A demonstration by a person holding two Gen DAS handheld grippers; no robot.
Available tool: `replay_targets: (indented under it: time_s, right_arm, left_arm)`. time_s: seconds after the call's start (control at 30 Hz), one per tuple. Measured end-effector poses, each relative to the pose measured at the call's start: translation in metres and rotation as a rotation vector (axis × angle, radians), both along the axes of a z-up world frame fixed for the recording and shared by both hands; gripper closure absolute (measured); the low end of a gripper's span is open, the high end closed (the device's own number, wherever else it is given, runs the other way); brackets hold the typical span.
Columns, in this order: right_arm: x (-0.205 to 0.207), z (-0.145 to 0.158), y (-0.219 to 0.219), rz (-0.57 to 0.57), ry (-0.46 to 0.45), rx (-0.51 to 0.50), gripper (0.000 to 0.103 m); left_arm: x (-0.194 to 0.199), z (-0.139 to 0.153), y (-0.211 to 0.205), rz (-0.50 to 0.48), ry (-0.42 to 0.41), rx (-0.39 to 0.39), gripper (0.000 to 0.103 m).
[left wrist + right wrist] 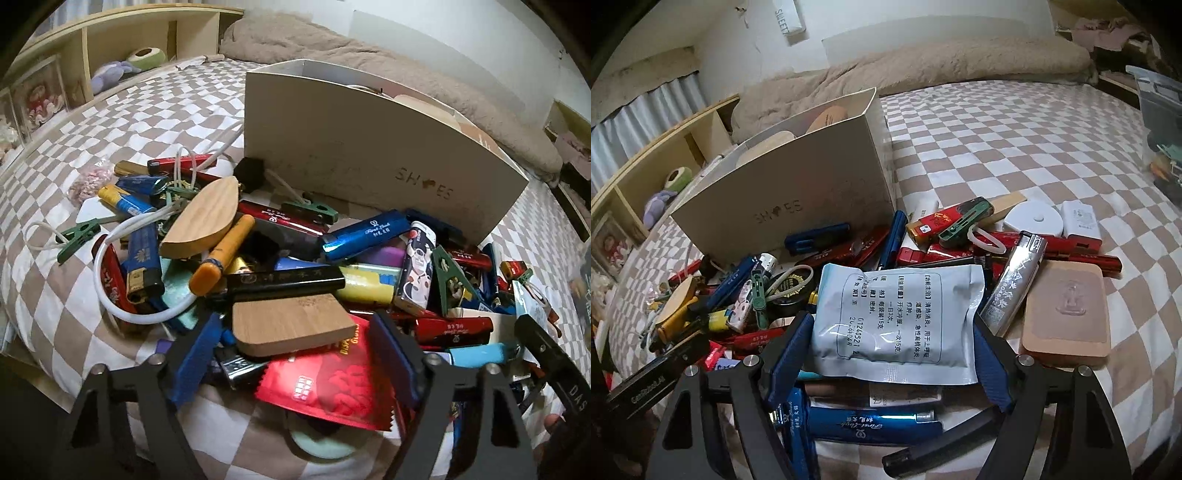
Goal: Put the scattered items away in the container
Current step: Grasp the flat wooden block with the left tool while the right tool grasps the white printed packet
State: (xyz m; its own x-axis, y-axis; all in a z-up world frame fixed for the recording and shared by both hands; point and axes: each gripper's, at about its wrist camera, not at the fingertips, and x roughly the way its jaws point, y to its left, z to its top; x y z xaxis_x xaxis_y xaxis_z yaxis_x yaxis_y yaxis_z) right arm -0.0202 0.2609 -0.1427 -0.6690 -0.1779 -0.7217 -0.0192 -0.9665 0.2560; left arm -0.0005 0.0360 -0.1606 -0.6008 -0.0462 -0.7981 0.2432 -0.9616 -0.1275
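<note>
Left claw [295, 358]: blue pads either side of the wood block [291, 323] and the red sachet [325, 384] under it; whether the pads press on them I cannot tell.
Right claw [886, 354]: clenched on the pale blue sachet [897, 321], a pad against each side edge, the sachet raised over the pile.
Box [369, 162]: cream shoe box on the checked bed [122, 122], standing just behind the pile, open at the top, some items already inside.
Pile [332, 258]: lighters, green clips, white cords and wooden pieces heaped on the bed against the box's front wall.
Blue lighter [871, 422]: lies under the right claw, below the sachet.
Silver lighter [1012, 280]: just right of the pale sachet, leaning on a pink pad [1067, 314].
Shelf [110, 48]: beside the bed, with soft toys.
</note>
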Motion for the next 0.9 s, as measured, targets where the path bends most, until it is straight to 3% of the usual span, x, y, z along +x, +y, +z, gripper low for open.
replay_targets:
  time_s: [0.07,0.17,0.3,0.57,0.9]
  right_arm:
    - [0.0,0.0,0.0,0.001,0.001,-0.002,0.021]
    - [0.001,0.001,0.0,0.006,0.003,0.0,0.021]
    - [0.003,0.002,0.001,0.005,0.006,-0.002,0.021]
    - [0.005,0.005,0.002,0.002,0.013,-0.007,0.021]
    - [0.004,0.003,0.0,0.006,0.013,0.003,0.021]
  left_arm:
    - [0.0,0.001,-0.005,0.008,0.001,0.009,0.035]
    - [0.0,0.002,-0.011,0.009,0.002,0.038,0.042]
    - [0.002,0.002,-0.013,-0.026,0.002,0.049,0.042]
    - [0.006,-0.001,-0.025,-0.098,0.016,0.143,0.042]
    - [0.019,0.003,-0.021,-0.13,0.077,0.101,0.042]
